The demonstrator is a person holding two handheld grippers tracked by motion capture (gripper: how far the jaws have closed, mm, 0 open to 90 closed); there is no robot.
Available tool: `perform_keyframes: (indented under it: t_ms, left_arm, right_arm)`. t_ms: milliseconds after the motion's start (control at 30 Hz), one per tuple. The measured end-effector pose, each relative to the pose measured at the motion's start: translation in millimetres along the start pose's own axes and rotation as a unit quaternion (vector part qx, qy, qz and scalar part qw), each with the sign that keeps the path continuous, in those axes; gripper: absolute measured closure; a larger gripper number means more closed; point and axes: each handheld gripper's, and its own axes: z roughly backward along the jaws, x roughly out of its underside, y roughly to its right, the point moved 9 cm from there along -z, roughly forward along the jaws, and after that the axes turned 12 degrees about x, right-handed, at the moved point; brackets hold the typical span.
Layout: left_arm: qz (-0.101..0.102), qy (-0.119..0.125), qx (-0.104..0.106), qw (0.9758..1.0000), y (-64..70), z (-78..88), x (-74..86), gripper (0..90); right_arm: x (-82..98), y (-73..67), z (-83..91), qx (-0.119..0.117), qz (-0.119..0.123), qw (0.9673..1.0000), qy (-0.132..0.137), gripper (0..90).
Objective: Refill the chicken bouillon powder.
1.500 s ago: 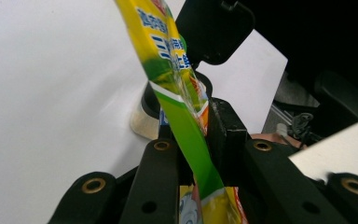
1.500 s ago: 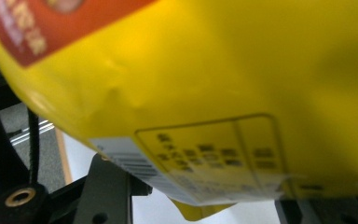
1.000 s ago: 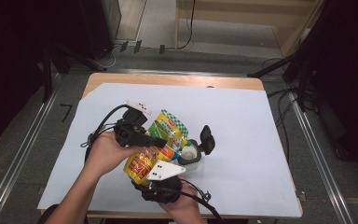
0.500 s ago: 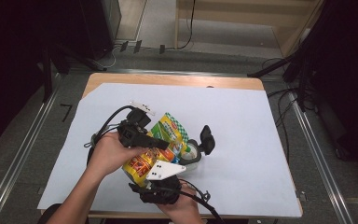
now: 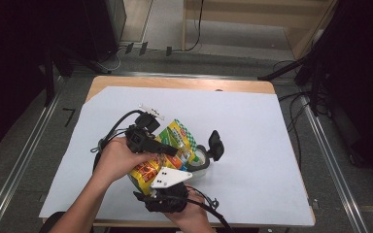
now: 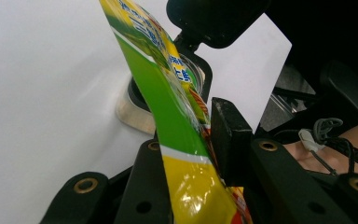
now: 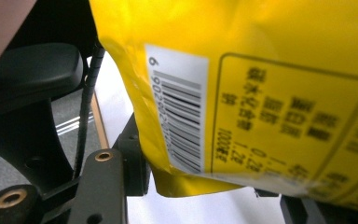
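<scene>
A yellow and green snack bag point(image 5: 167, 153) hangs over the near middle of the table. My left gripper point(image 5: 172, 151) is shut on its upper part, and in the left gripper view the bag point(image 6: 177, 126) is pinched against one black pad point(image 6: 228, 135). Just beyond the bag sits a small clear container point(image 5: 201, 162) with a black lid point(image 5: 216, 144) flipped up; its rim point(image 6: 135, 114) shows behind the bag. My right gripper point(image 5: 187, 170) reaches in from the near edge under the bag. The bag's barcode side point(image 7: 242, 93) hangs between its jaws and hides the fingertips.
White paper point(image 5: 252, 136) covers the wooden table point(image 5: 184, 83). A metal rail point(image 5: 24, 160) runs along the left side and another point(image 5: 328, 160) along the right. Cables trail from both grippers over the near left of the paper.
My left hand has carried the bag slightly to the right, closer over the container. The right hand has stayed put.
</scene>
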Motion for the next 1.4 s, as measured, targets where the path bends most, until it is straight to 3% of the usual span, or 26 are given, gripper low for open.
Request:
perform_keyframes:
  t_ms: [167, 300, 467, 633, 933, 1100, 1167, 1400]
  left_arm:
    - [0.016, -0.016, 0.007, 0.9997, -3.8, -2.4, -3.6, 78.0]
    - [0.032, -0.022, 0.011, 0.9992, -3.9, -3.2, -6.7, 79.1]
    - [0.037, -0.025, 0.011, 0.999, -4.5, -2.9, -12.9, 80.0]
    - [0.029, -0.023, -0.002, 0.9993, -4.1, -3.2, -16.4, 77.2]
    - [0.03, -0.01, 0.01, 0.9995, -2.8, 2.7, -13.3, 70.1]
    - [0.025, -0.014, -0.003, 0.9996, -2.5, 2.3, -12.0, 70.8]
    - [0.025, -0.017, -0.014, 0.9994, -5.1, -0.3, -12.7, 75.4]
    - [0.023, -0.021, -0.022, 0.9993, -5.9, -4.4, -15.5, 79.0]
  right_arm:
    - [-2.4, 1.5, 0.1, -0.012, -0.02, 0.9997, -0.005, 51.3]
    - [-4.7, 2.4, 0.6, -0.013, -0.013, 0.9998, -0.004, 50.4]
    - [-8.7, 3.7, 1.1, -0.014, -0.008, 0.9999, 0.003, 51.7]
    - [-11.7, 8.7, 0.3, -0.016, -0.027, 0.9995, 0.008, 53.2]
    - [-13.7, 10.8, 1.6, -0.024, -0.05, 0.9983, 0.017, 53.6]
    - [-13.8, 10.2, 1.6, -0.027, -0.056, 0.9979, 0.016, 53.7]
    - [-12.7, 10.3, -0.5, -0.029, -0.06, 0.9977, 0.01, 53.4]
    - [-10.3, 13.0, -1.1, -0.023, -0.041, 0.9989, 0.001, 52.7]
